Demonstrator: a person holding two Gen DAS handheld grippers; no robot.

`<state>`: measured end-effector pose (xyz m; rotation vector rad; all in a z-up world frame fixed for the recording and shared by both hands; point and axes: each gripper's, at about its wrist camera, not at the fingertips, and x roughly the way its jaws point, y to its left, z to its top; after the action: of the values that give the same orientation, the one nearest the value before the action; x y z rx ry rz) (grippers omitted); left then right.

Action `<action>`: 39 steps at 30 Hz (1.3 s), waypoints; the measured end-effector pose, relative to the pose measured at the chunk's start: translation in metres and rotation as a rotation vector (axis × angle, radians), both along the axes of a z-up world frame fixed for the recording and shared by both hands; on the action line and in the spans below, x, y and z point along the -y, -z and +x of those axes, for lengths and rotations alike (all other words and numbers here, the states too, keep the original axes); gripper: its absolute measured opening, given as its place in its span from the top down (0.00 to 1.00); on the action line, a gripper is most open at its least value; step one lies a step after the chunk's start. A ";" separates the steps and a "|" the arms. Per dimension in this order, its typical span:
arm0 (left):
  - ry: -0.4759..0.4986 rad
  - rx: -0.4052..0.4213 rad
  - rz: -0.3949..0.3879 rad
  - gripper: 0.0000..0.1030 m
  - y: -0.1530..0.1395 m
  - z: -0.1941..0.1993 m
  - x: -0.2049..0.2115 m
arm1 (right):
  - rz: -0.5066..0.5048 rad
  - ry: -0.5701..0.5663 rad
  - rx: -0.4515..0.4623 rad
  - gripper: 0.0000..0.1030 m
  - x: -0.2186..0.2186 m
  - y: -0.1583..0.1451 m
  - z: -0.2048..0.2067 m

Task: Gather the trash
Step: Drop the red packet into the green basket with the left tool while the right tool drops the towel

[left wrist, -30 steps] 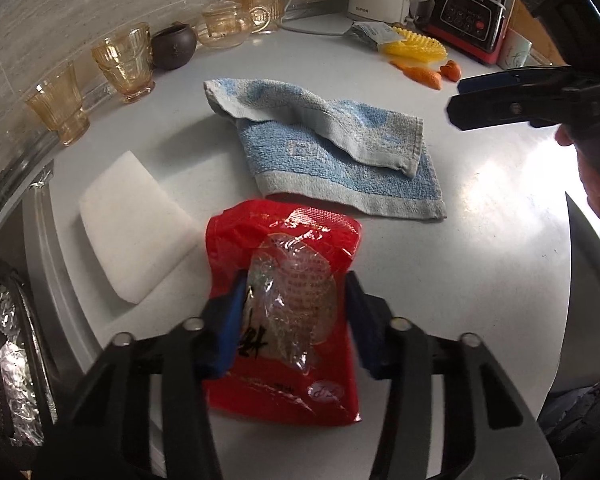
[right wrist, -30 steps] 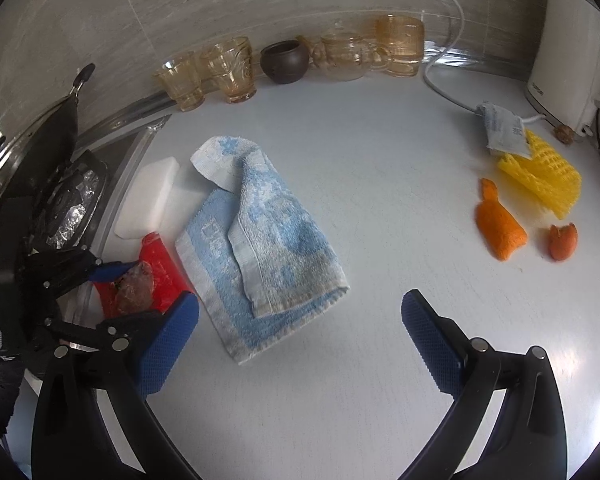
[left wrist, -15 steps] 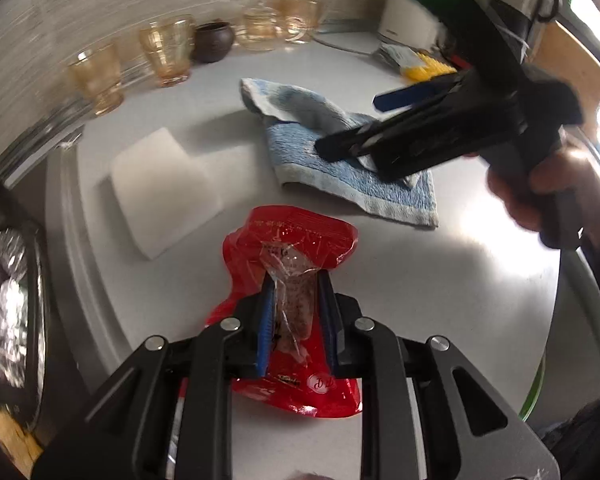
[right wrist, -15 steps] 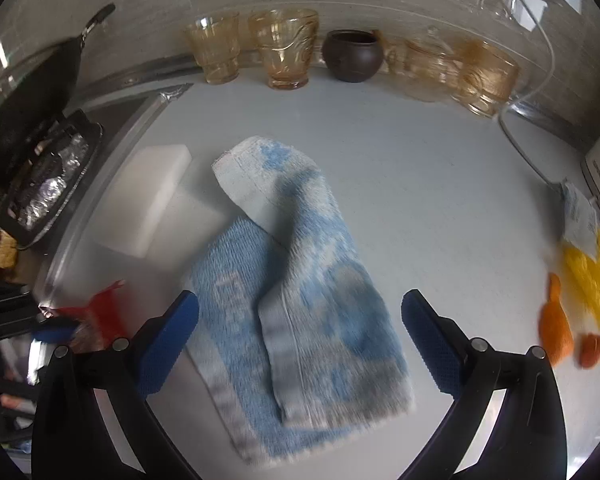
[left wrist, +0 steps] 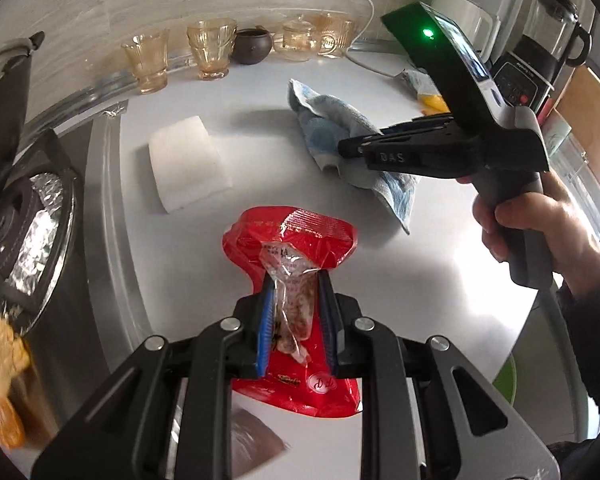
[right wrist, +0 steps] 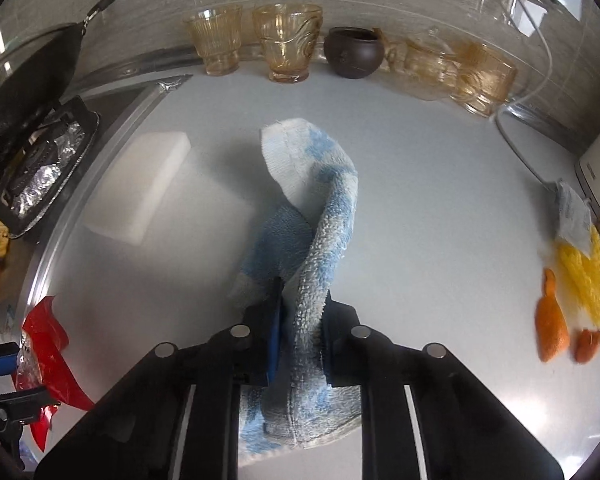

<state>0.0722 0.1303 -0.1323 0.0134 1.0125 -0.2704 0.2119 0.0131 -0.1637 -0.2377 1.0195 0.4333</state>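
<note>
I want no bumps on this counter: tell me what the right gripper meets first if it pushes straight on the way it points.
The right gripper is shut on the blue towel, whose bunched cloth fills the line ahead. Past it, probably bare countertop; depth is unclear.

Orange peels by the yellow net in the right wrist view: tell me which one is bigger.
The bigger orange peel is the long piece on the left. The small orange peel right of it is a short rounded scrap, below the yellow net.
</note>
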 end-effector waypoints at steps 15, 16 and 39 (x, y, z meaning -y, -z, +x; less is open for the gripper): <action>0.033 0.020 -0.056 0.80 -0.052 -0.084 0.095 | 0.084 0.095 0.040 0.85 0.130 -0.086 -0.165; 0.043 0.018 -0.058 0.79 -0.055 -0.094 0.107 | 0.084 0.099 0.039 0.84 0.140 -0.089 -0.180; 0.208 -0.226 -0.102 0.76 0.031 -0.196 0.246 | 0.132 0.158 -0.003 0.84 0.269 -0.091 -0.332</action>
<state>-0.1239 -0.1156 -0.1632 -0.0049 1.2223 -0.5223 -0.1200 -0.2563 -0.0731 -0.0377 1.0001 0.3553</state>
